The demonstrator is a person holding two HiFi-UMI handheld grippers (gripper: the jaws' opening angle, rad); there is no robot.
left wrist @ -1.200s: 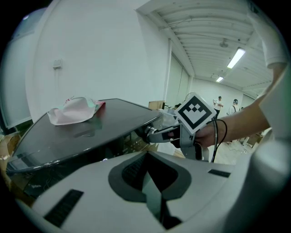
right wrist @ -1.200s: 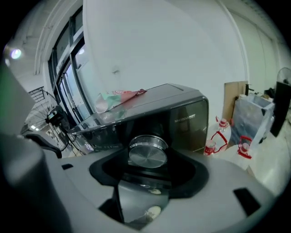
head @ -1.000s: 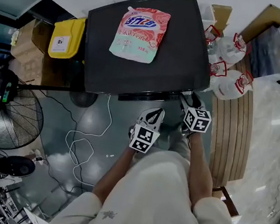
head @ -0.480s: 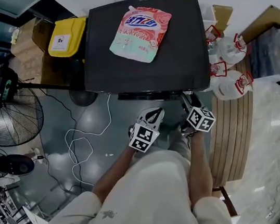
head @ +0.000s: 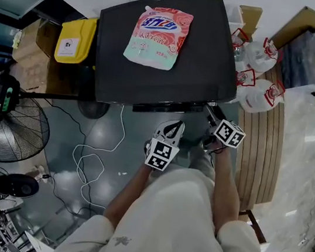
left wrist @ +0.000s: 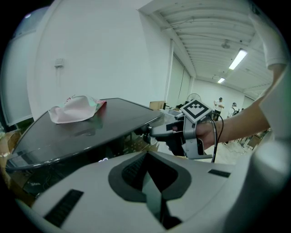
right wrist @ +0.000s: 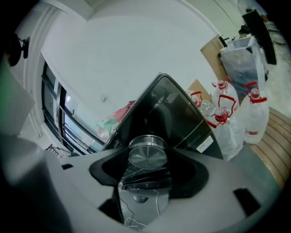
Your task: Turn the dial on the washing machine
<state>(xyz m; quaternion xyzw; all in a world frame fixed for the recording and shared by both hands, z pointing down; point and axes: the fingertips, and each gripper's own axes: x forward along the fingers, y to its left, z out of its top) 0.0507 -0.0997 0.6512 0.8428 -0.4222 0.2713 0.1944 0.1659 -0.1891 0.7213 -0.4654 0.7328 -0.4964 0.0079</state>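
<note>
Right gripper (head: pixel 214 115) reaches in at the lower right corner of the washer (head: pixel 206 59), just right of centre in the head view. Its jaws pinch the dial (right wrist: pixel 147 154) across its rim. In the right gripper view the brushed metal knob sits square between the two pads at mid-frame, with the washer's dark front rising behind it. Gripping across the width makes sense, since a roll of the wrist then carries the knob round without the pads sliding. The cube (head: pixel 229 134) sits tilted, corner up, which fits a wrist partway through such a roll. I judge the turning to be in hand, not finished. In the head view the dial itself is hidden under the washer's front edge.

The left gripper (head: pixel 174 127) hangs just below that edge, left of the other and apart from it, with its jaws pressed together on nothing. Its own view shows the pads meeting in a thin line at lower centre, and beyond them the right gripper at work at centre right. It looks parked, close enough to help yet clear of the knob, so it does not block the turn.

The pouch (head: pixel 158 36) lies flat on the washer toward the top of the frame, well away from the front edge, so the work should not disturb it. The jugs (head: pixel 259 79) stand just right of the machine, where a wide swing could brush them.
</note>
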